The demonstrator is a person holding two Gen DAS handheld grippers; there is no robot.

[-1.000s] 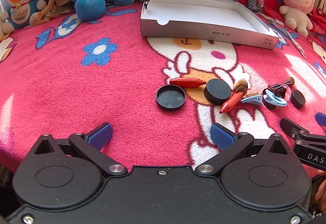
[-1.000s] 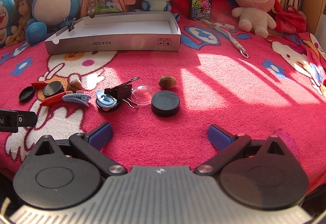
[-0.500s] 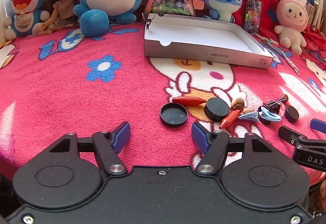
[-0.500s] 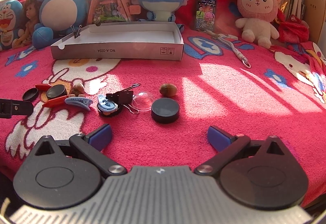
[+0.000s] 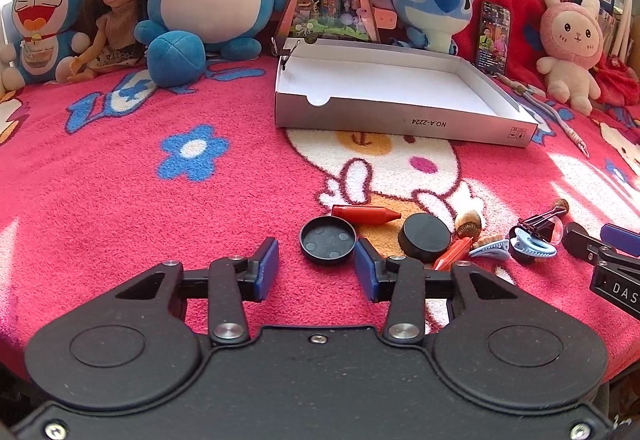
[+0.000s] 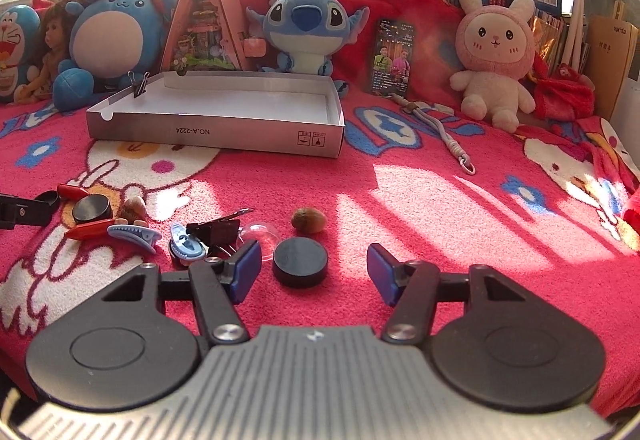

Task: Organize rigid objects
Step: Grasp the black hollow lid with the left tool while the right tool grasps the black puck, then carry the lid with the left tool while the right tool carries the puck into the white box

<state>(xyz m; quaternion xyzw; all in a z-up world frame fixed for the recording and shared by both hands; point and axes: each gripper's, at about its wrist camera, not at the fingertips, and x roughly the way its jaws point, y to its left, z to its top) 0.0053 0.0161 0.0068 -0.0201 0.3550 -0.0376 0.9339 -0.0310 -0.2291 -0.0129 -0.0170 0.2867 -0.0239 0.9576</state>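
Just ahead of the left gripper, half-narrowed empty fingers having just been closing: round black upturned plastic lid; likewise right gripper, solid black puck.

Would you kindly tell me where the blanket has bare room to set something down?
Free: the blanket left of the open cap, up to the plush toys; the sunlit stretch right of the nut; inside the box. Crowded: the cluster around the hair clip.

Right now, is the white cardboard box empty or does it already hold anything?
Empty as far as visible: the white box shows only bare floor in both views. A black binder clip grips its rim.
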